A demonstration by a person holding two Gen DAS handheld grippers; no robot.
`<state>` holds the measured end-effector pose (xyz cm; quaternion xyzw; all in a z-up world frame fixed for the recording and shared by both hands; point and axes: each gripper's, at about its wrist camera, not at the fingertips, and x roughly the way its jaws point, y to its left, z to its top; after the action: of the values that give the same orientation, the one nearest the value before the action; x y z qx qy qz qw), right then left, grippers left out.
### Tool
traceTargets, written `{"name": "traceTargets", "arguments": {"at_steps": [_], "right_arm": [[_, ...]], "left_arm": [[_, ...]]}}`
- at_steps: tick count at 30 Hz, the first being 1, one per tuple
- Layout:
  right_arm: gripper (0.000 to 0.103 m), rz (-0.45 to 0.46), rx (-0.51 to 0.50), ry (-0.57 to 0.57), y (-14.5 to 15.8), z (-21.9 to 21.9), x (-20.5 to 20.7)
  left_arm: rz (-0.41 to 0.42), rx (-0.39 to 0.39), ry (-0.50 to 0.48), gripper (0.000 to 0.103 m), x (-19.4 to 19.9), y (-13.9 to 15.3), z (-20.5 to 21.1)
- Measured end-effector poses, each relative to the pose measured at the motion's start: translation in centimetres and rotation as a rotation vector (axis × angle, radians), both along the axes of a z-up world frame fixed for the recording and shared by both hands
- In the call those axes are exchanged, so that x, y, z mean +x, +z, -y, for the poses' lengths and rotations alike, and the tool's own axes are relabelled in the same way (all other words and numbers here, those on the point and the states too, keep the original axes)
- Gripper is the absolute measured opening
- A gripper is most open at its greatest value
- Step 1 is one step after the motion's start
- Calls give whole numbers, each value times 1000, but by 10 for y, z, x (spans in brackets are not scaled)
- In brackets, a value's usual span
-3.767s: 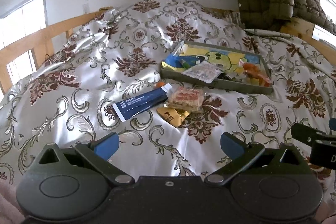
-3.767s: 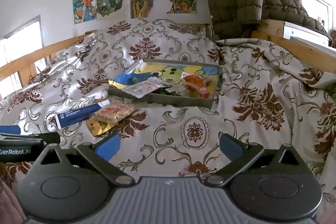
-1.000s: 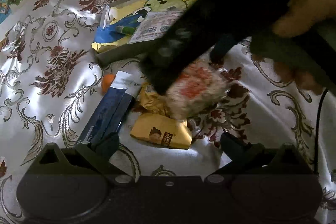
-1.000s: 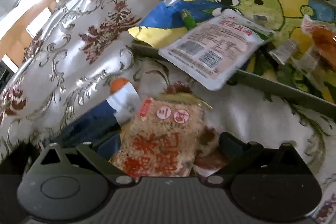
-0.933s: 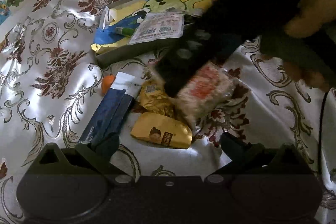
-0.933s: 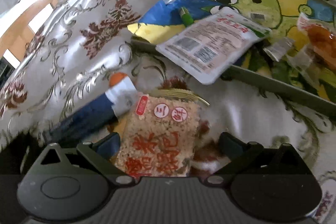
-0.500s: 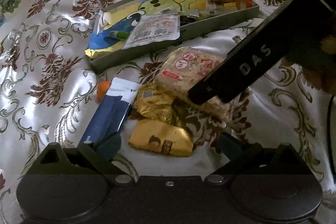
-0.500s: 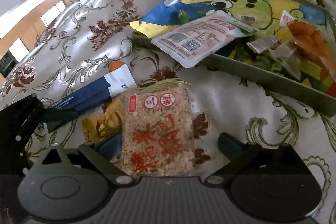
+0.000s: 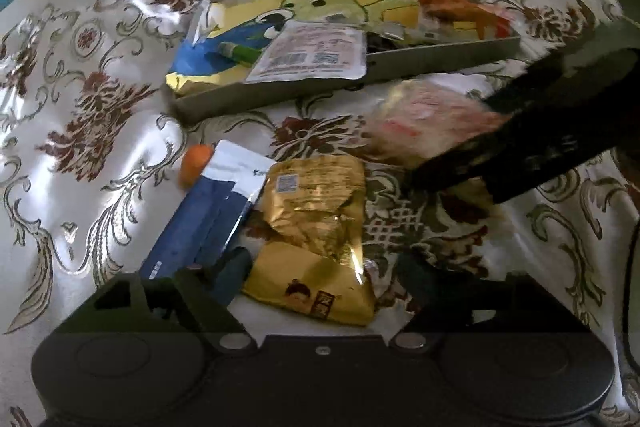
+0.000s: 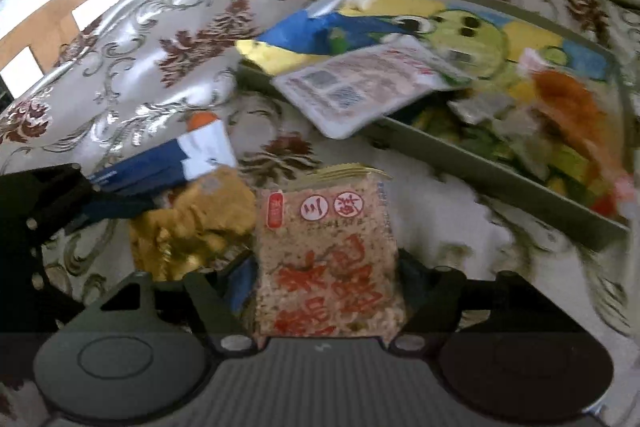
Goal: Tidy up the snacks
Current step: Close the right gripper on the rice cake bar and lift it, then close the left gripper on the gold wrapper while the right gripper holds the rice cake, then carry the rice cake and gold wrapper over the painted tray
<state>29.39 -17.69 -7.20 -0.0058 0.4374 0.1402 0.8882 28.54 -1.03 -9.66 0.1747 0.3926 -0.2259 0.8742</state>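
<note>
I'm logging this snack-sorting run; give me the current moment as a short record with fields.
surface: patterned bedspread
tray: shallow grey tray with cartoon lining, already holding several packets
right tool: right tool shut on the rice cracker pack
left tool: left tool open, fingers either side of the yellow snack packet
loose on bedspread: gold foil packet, blue and white pouch, small orange item
overhanging tray edge: white packet with barcodes
</note>
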Motion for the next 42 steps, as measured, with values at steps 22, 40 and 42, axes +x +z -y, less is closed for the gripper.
{"name": "traceTargets", "arguments": {"at_steps": [22, 40, 42], "right_arm": [[74, -10, 25, -71, -6, 10, -14], [74, 106, 126, -183, 35, 42, -59], [74, 127, 145, -199, 41, 48, -58]], "left_arm": [[-23, -59, 58, 60, -3, 9, 5], [96, -174, 100, 60, -28, 49, 5], [113, -202, 100, 60, -29, 55, 7]]}}
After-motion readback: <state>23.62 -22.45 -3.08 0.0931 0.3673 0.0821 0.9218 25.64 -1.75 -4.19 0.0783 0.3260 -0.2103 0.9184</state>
